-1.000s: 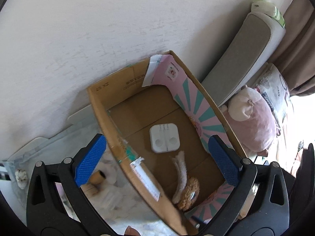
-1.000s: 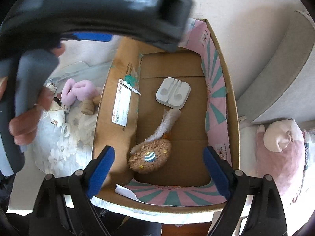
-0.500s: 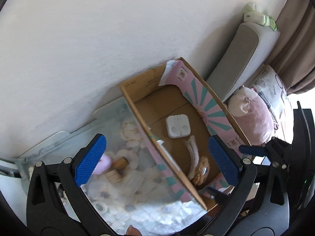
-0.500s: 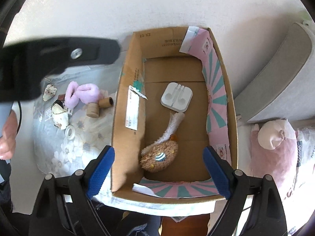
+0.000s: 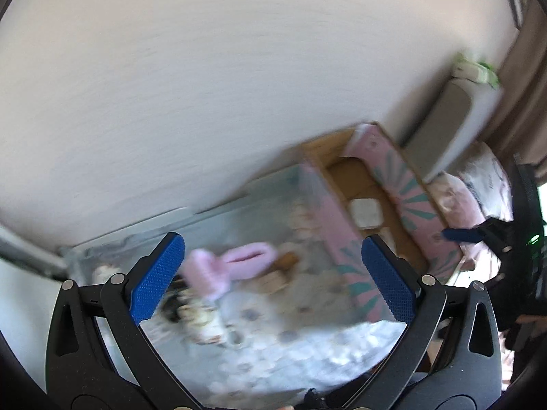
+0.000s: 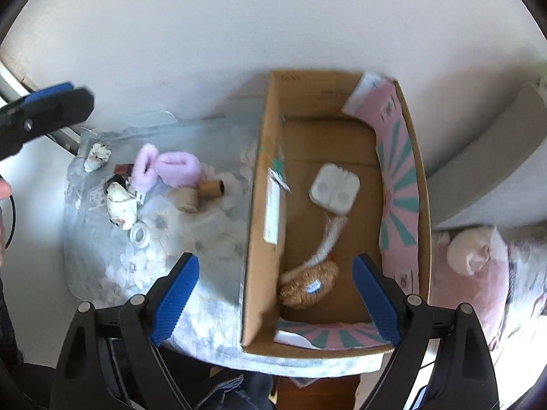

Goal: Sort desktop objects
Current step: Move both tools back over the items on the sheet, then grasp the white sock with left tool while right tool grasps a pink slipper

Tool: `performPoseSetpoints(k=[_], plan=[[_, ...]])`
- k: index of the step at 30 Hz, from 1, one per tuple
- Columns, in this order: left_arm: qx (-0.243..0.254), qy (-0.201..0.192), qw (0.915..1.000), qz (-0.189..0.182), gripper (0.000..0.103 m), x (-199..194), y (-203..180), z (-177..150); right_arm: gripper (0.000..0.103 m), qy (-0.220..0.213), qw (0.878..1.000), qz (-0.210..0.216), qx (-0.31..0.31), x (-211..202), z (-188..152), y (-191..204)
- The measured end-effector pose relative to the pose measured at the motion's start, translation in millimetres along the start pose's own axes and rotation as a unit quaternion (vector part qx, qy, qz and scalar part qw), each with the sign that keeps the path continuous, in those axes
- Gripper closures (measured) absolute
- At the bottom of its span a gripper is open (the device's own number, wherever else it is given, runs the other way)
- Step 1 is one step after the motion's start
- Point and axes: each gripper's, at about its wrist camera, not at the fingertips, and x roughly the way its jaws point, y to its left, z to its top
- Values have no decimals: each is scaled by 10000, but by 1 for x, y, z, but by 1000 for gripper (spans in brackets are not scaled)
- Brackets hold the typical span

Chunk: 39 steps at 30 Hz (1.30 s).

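An open cardboard box (image 6: 263,184) with pink striped flaps stands on the right of a floral-cloth table (image 6: 212,294). Inside lie a white holder (image 6: 334,188) and a brown plush toy with a white tail (image 6: 309,282). Left of the box lie a pink fluffy slipper (image 6: 165,169), two small wooden cylinders (image 6: 198,193), a white ring (image 6: 140,235) and small ceramic figures (image 6: 119,201). My right gripper (image 6: 273,300) is open and empty above the box's near edge. My left gripper (image 5: 273,278) is open and empty, high above the slipper (image 5: 229,266); that view is blurred.
A white wall (image 6: 239,17) backs the table. A grey cushion (image 6: 495,157) and pink plush pillows (image 6: 475,266) lie to the right of the box. The left gripper's body shows at the left edge of the right wrist view (image 6: 44,112).
My left gripper has swung left, away from the box and over the loose objects. My right gripper has pulled back and up, so the box looks smaller.
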Motion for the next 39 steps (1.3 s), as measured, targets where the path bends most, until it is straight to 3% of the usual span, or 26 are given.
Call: performPoseSetpoints(k=[10,15,20,24,29,34,39], plan=[[-882,-128,9925,842,0,-41,126,-34,14,-301,9984,137,-461,-4,28,56],[-1236,-124,9859,1122,0,-49,168,-60,14,-366,9968,358,-607,8,37,84],[-1734,5,9786,1106,0,-41,202,-90,14,-331,9946,603,-775,22,44,112],[-1947,81,9750,1066,0,-24,207,-112,14,-235,9920,918,-838,38,45,134],[-2176,132,9712,961,1,20,206,-141,14,-184,9889,1423,-387,74,36,152],[-2269,189,9688,985,5,62,217,-147,14,-181,9783,2015,437,115,23,158],[-2217,257,9684,1111,7,97,234,-141,14,-305,9713,2072,1131,140,23,154]])
